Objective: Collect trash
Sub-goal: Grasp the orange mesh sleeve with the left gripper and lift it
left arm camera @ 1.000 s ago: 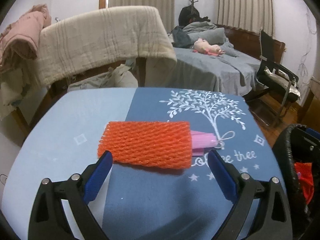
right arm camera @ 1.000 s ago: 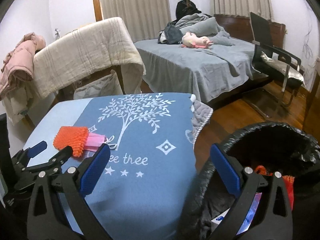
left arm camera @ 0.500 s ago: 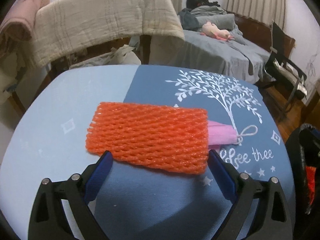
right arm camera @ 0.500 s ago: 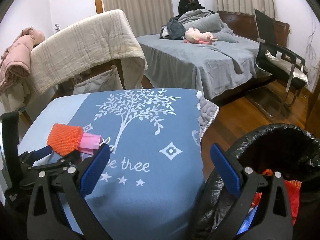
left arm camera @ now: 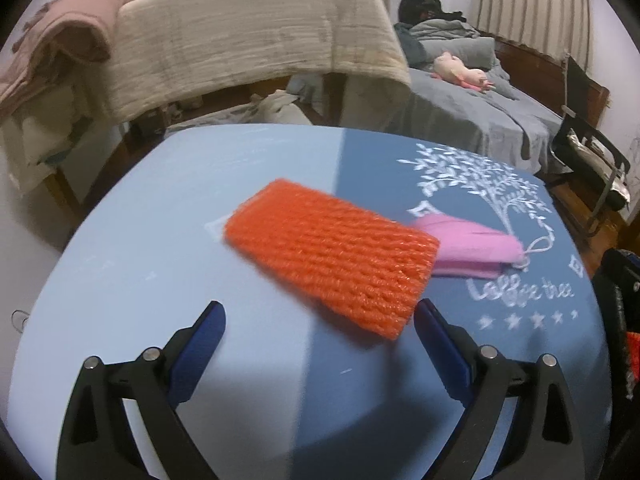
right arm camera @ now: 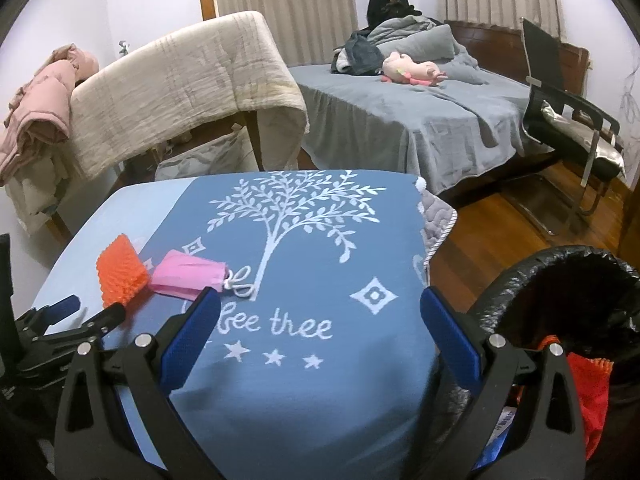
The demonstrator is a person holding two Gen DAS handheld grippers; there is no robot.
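Observation:
An orange foam net sleeve (left arm camera: pixel 332 256) lies flat on the blue tablecloth (left arm camera: pixel 160 248), partly covering a pink face mask (left arm camera: pixel 472 248) to its right. My left gripper (left arm camera: pixel 318 322) is open just in front of the sleeve's near edge, nothing between its blue pads. In the right wrist view the sleeve (right arm camera: pixel 120 272) and mask (right arm camera: pixel 188 272) lie at the left, with the left gripper (right arm camera: pixel 86 312) beside them. My right gripper (right arm camera: pixel 320 308) hovers open and empty over the cloth. A black-lined trash bin (right arm camera: pixel 560 300) stands at the right, holding orange netting (right arm camera: pixel 592 392).
A blanket-draped chair (right arm camera: pixel 180 92) and pink clothes (right arm camera: pixel 40 108) stand behind the table. A grey bed (right arm camera: pixel 420 112) with a pink plush toy (right arm camera: pixel 412 70) lies beyond, and a black chair (right arm camera: pixel 568 112) stands on the wooden floor (right arm camera: pixel 500 232) at the right.
The left gripper has swung left and tilted, so the sleeve now lies diagonally ahead and the mask shows more. The right gripper has shifted left, further over the table.

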